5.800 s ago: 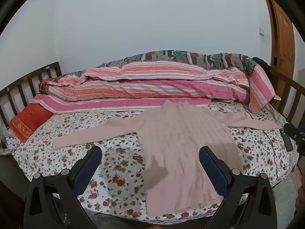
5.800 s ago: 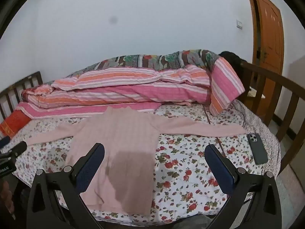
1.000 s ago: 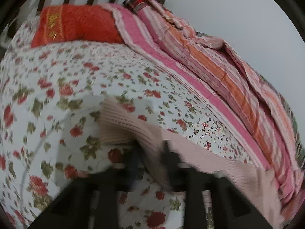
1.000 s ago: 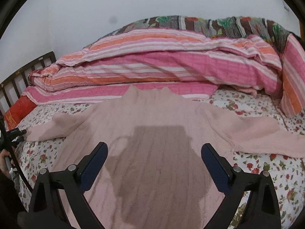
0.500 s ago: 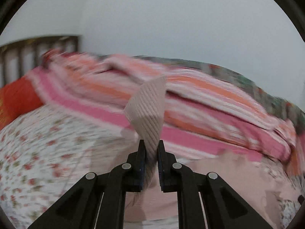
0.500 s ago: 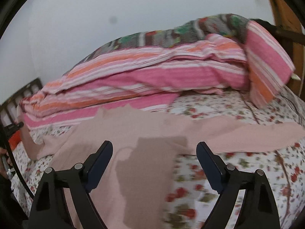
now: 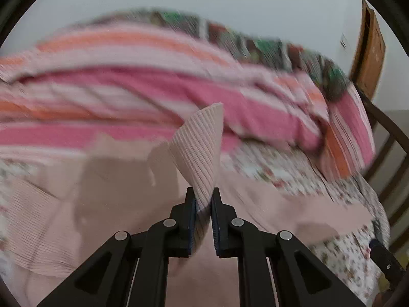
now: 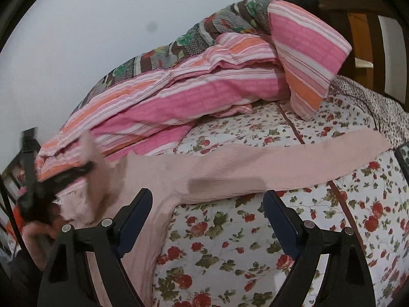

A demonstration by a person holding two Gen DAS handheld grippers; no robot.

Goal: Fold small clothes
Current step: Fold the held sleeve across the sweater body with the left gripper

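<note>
A pale pink ribbed sweater (image 7: 122, 204) lies on the floral bed sheet (image 8: 230, 243). My left gripper (image 7: 203, 199) is shut on the cuff of its left sleeve (image 7: 202, 148) and holds it lifted above the sweater's body. In the right wrist view the left gripper (image 8: 84, 168) shows blurred at the left with that sleeve (image 8: 94, 179). My right gripper (image 8: 207, 204) is open and empty, just in front of the sweater's right sleeve (image 8: 294, 163), which lies stretched out flat.
A rolled pink and orange striped quilt (image 8: 204, 87) lies along the far side of the bed. A dark phone (image 8: 404, 153) lies at the right edge. Wooden bed rails (image 7: 388, 138) and a door (image 7: 370, 48) are on the right.
My left gripper has carried the sleeve cuff to the right, over the sweater's body. My right gripper has swung right and closer to the outstretched right sleeve.
</note>
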